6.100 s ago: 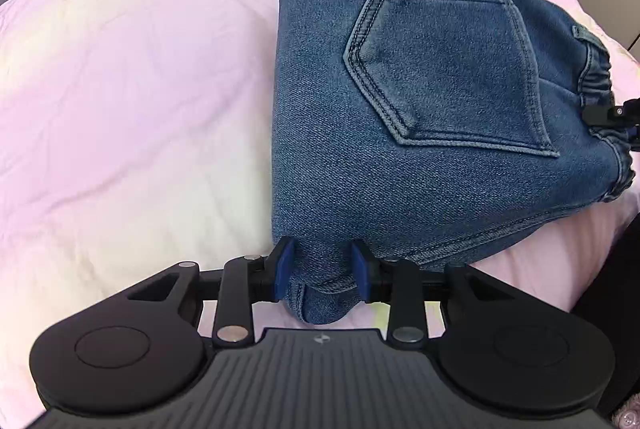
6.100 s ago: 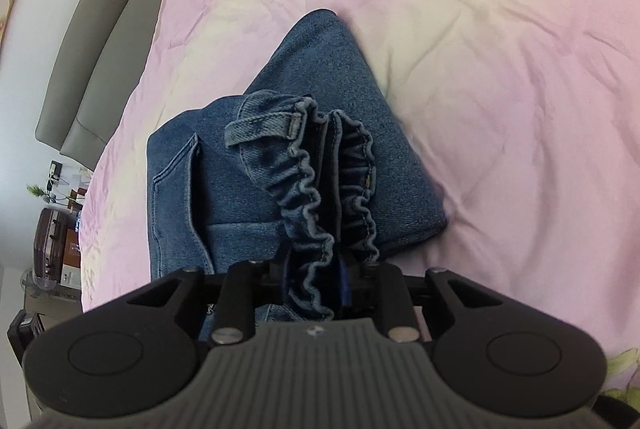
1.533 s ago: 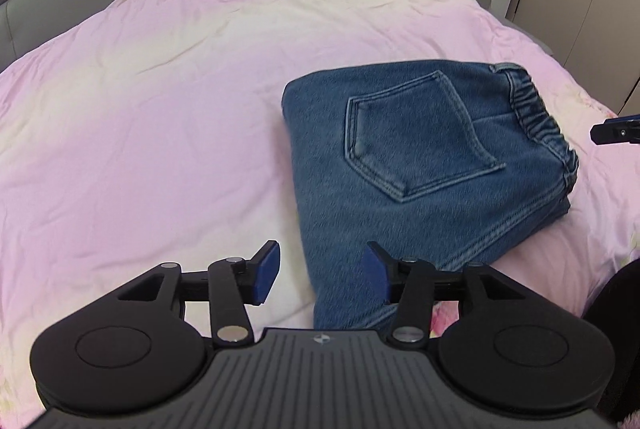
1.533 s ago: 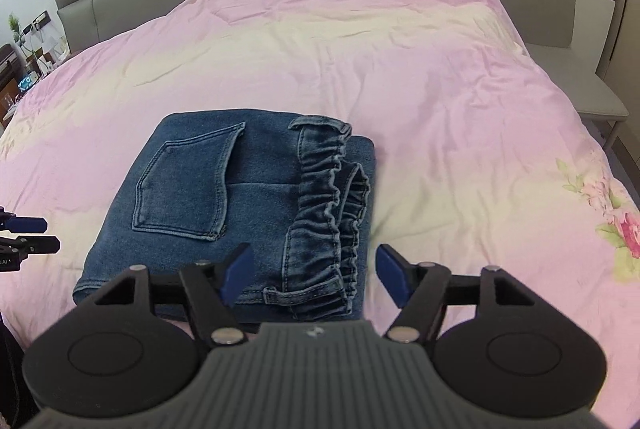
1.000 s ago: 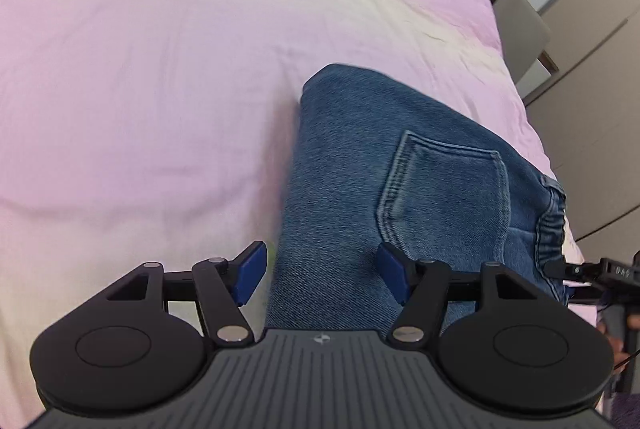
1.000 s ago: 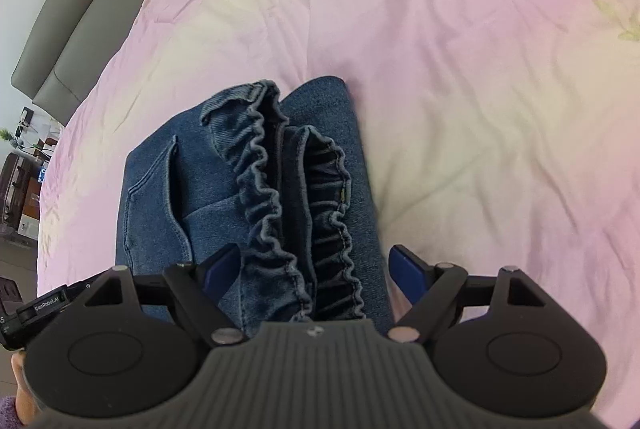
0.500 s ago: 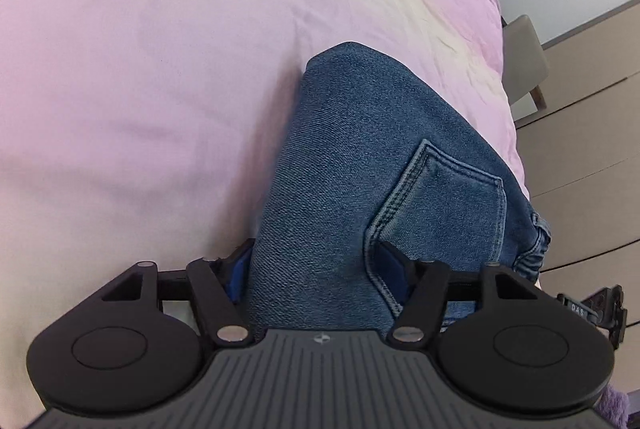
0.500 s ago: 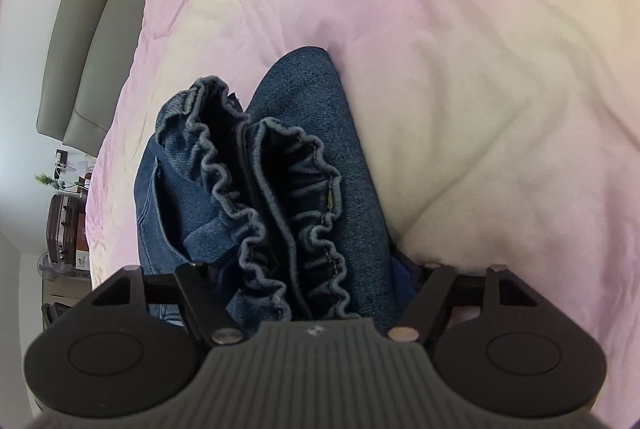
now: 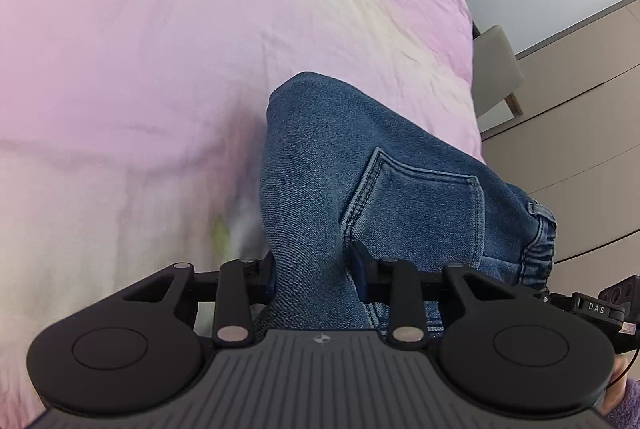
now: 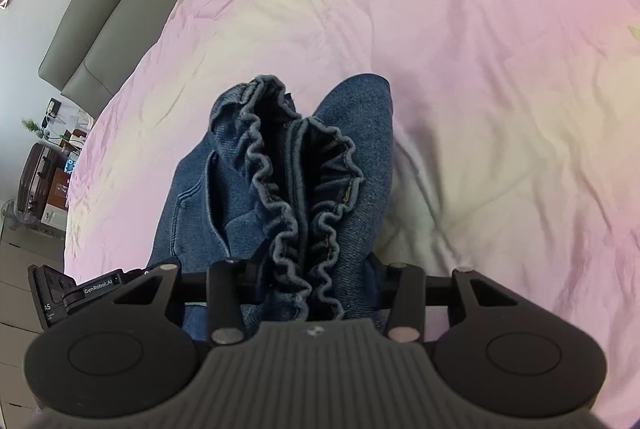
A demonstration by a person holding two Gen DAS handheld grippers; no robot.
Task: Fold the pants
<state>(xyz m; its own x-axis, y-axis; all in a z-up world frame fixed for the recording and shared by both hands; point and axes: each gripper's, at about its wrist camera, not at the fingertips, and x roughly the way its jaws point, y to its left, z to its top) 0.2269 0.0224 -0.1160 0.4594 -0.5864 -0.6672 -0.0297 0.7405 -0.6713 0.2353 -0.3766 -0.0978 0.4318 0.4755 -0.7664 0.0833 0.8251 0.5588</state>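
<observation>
Folded blue denim pants (image 9: pixel 340 169) lie on the pink bed cover (image 9: pixel 160 49), back pocket (image 9: pixel 416 217) facing up. My left gripper (image 9: pixel 314 269) is shut on the near folded edge of the pants, cloth bunched between its blue pads. In the right wrist view the ruffled elastic waistband (image 10: pixel 296 189) of the pants (image 10: pixel 360 133) stands up. My right gripper (image 10: pixel 312 281) is shut on the waistband end. Each gripper shows at the edge of the other's view: the right one (image 9: pixel 596 305) and the left one (image 10: pixel 72 293).
The pink and cream bed cover (image 10: pixel 480 69) spreads around the pants. A grey headboard (image 10: pixel 104 17) runs along the far side. A grey chair (image 9: pixel 496 69) and beige wardrobe doors (image 9: pixel 580 89) stand beside the bed. A shelf with small items (image 10: pixel 44 157) is at the left.
Both grippers came down onto the folded pants and shut on them: the left on the near folded edge, the right on the waistband end. The waistband now stands higher.
</observation>
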